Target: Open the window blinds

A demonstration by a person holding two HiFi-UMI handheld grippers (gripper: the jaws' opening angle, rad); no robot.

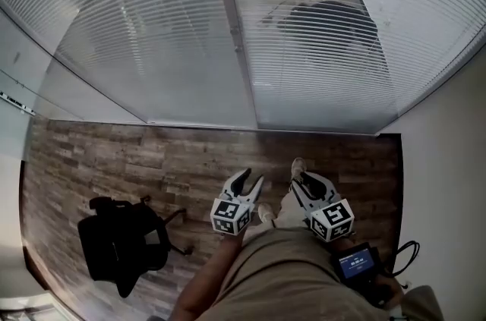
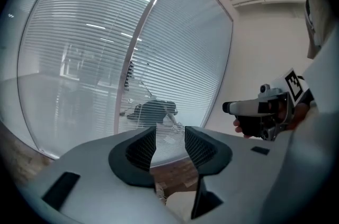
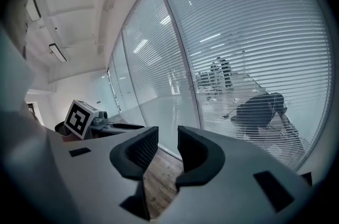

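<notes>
the left gripper (image 1: 250, 177) and right gripper (image 1: 305, 177) sit side by side, jaws spread and empty; the window blinds (image 1: 152, 31) hang ahead, well apart from both.

A: Any legible text, labels, numbers?

B: None. The screen (image 1: 355, 262) at the person's waist has characters too small to read. The marker cubes (image 1: 230, 216) on the left tool (image 1: 252, 177) and right tool (image 1: 307, 179) show black-and-white square patterns only.

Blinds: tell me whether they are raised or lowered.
Lowered. The blinds hang all the way down to the floor, with slats tilted enough that a dark shape shows through.
</notes>
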